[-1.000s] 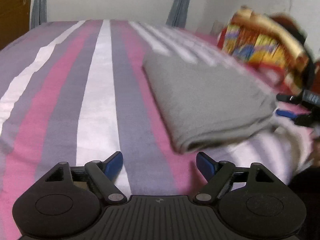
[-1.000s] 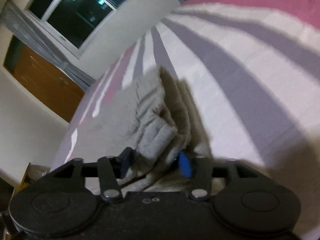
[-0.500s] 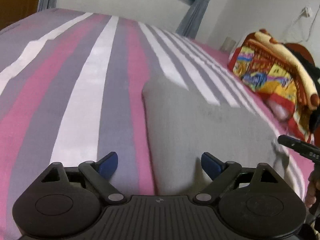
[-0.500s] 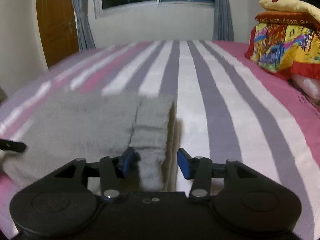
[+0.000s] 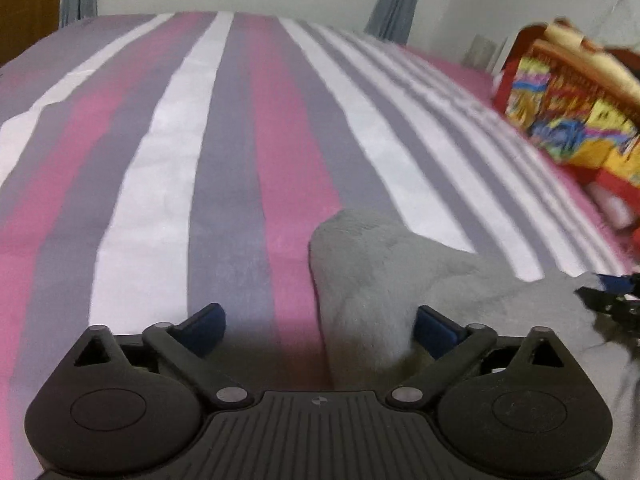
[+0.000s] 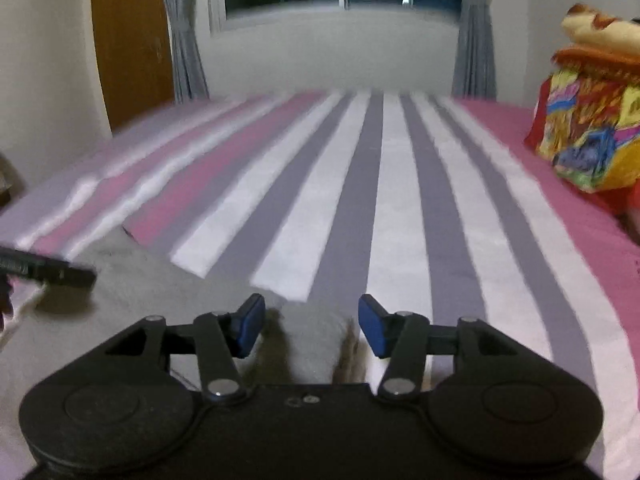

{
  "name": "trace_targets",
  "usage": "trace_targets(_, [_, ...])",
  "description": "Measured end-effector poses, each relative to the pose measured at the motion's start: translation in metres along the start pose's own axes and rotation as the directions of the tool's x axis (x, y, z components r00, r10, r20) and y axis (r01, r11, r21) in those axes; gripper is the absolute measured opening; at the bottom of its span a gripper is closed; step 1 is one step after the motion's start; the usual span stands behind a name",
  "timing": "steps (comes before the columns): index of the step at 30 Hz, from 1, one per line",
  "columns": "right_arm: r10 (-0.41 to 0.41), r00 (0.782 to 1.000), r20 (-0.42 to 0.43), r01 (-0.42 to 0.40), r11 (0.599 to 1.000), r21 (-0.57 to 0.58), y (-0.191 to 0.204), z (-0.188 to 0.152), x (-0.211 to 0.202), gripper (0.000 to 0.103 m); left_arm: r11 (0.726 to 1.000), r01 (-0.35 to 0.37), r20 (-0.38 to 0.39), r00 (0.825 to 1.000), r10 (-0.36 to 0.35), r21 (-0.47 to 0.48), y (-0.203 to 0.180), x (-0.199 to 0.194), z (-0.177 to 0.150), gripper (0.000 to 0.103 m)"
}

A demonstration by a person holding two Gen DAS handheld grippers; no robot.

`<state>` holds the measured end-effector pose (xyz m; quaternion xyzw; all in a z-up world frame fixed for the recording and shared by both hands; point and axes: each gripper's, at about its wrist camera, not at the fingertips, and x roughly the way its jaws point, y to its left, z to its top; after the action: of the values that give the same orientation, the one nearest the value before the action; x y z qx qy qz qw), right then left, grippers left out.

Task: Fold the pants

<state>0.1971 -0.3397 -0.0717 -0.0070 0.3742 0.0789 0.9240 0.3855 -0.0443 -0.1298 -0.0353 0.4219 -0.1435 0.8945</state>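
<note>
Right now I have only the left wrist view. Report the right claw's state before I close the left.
Observer: The right claw is open; a hump of the grey pants sits between its fingers, unpinched.
Operator: Give me what lies ahead of it.
Observer: Only the striped bedsheet; the pants spread from that claw toward its left.
Operator: Say where my left claw shows there.
Observer: The left claw pokes in at the right view's left edge, over the pants.
</note>
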Motion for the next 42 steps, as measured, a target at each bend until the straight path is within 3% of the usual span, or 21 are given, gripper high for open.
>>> trace_targets(4, [0.018, 1.0, 0.009, -0.018, 0.998, 0.068, -0.009, -0.004, 0.008, 0.063, 1.0, -0.022, -0.01, 1.0, 0.023, 0.02, -0.006, -0.002, 0.001, 0.103])
trace_targets(8, [0.029, 0.997, 0.075, -0.035, 0.997, 0.069, -0.005, -0.009, -0.024, 0.063, 0.995, -0.055, 0.002, 0.998, 0.055, 0.086, -0.015, -0.027, -0.015, 0.103])
trace_targets(11, [0.035, 0.999, 0.019, -0.036, 0.998, 0.048, 0.001, -0.021, -0.035, 0.064, 0.995, -0.042, 0.009, 0.999, 0.041, 0.087, -0.02, -0.048, -0.032, 0.103])
trace_targets(17, [0.033, 0.999, -0.003, -0.032, 0.994, 0.101, 0.009, -0.033, -0.057, 0.065, 0.996, -0.037, 0.004, 0.999, 0.037, 0.085, -0.028, -0.076, -0.068, 0.103])
trace_targets(21, [0.016, 0.998, -0.057, -0.012, 0.996, 0.084, 0.017, -0.042, -0.067, 0.075, 0.996, -0.038, 0.008, 0.999, 0.038, 0.082, -0.03, -0.092, -0.082, 0.103])
trace_targets(27, [0.01, 1.0, -0.017, -0.009, 0.998, 0.063, 0.024, -0.052, -0.097, 0.075, 0.99, -0.043, 0.016, 0.999, 0.041, 0.133, -0.034, -0.117, -0.098, 0.103])
trace_targets(30, [0.008, 1.0, -0.023, -0.007, 0.999, 0.04, 0.026, -0.061, -0.1, 0.077, 0.992, -0.03, 0.023, 0.999, 0.028, 0.122, -0.032, -0.125, -0.108, 0.103])
trace_targets(35, [0.077, 0.994, -0.078, -0.065, 0.988, 0.138, 0.013, -0.075, -0.078, 0.084, 0.997, -0.014, 0.004, 1.0, 0.014, 0.075, -0.022, -0.124, -0.116, 0.103])
trace_targets(42, [0.088, 0.996, -0.032, -0.081, 0.981, 0.174, 0.005, -0.077, -0.091, 0.084, 0.999, 0.018, 0.012, 1.0, -0.018, 0.046, -0.011, -0.125, -0.123, 0.103])
